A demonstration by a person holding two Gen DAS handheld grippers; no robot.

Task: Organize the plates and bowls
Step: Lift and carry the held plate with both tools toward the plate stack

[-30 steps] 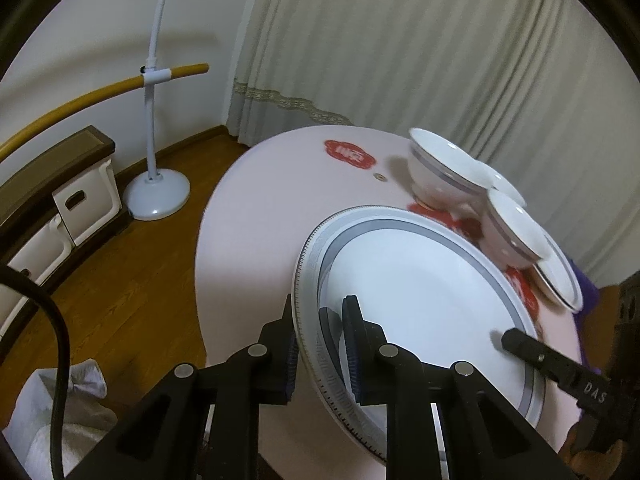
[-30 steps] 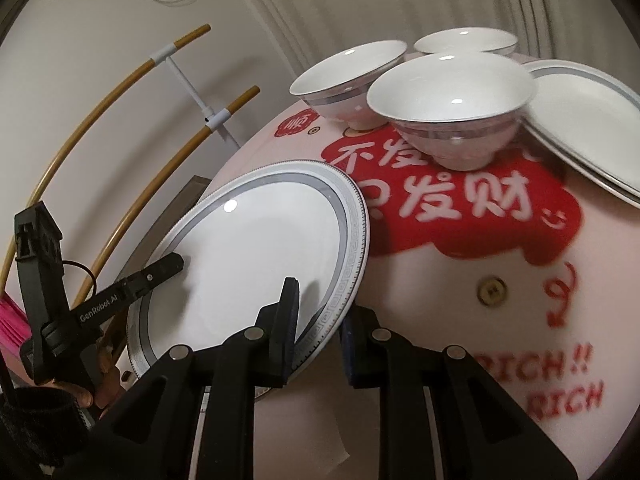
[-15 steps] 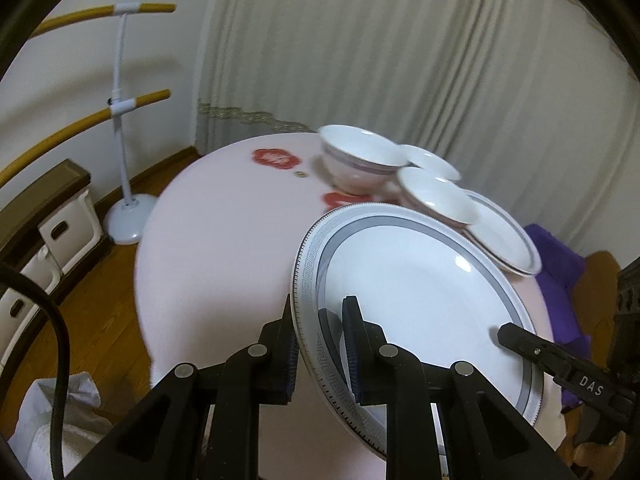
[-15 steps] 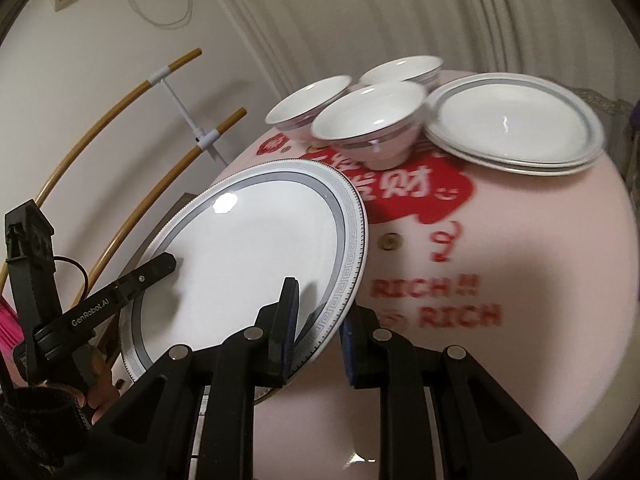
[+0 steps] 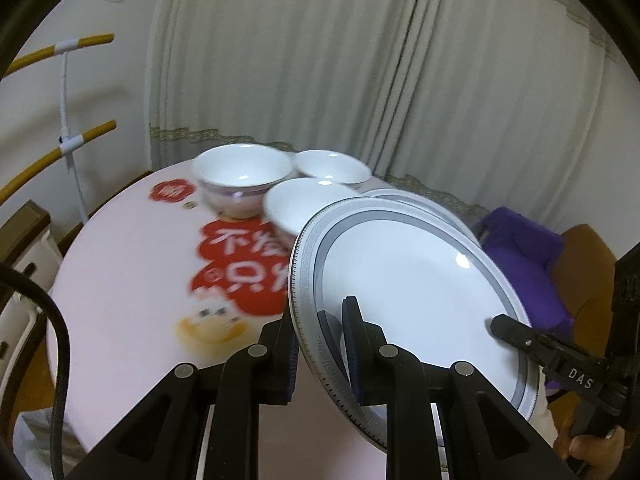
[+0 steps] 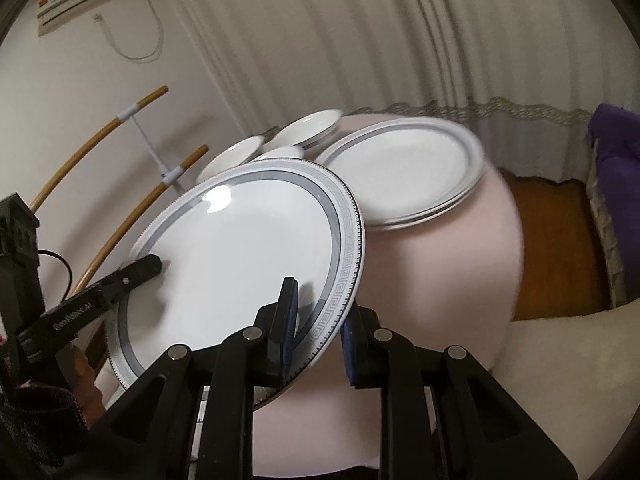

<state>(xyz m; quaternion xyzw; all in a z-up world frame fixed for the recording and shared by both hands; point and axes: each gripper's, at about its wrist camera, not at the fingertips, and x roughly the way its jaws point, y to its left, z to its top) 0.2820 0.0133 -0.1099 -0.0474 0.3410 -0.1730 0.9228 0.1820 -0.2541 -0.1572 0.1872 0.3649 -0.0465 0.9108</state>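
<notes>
We hold one large white plate w/ grey patterned rim between both grippers, lifted off the round pink worktop. Left gripper is clenched on the plate's near-left rim; right gripper is clenched on the opposite rim, one pad on the plate face, the other under it. In the left wrist view the right gripper's black finger w/ "DAS" lettering shows at the plate's far-right edge.

What changed vs. a sec ago: the plate then hung low over the worktop's near-left part, w/ the bowls well ahead. Now it sits higher & has swung across toward the right, so that in the left view its far rim overlaps the front bowl and the stacked plates peek out just behind it. In the right wrist view that stack, 2 or more matching plates at the worktop's far-right edge, has come from the frame's side to nearly dead ahead. Grip on both sides looks unchanged.

Meaning for the task, as we judge it: this is the carry phase, plate headed for the stack, not yet over it or touching it. 3 bowls are unstacked, near each other beside the stack. Next likely needs the plate levelled, centred over the stack, then lowered gently; bowls are close, so a rim clip is a risk
</notes>
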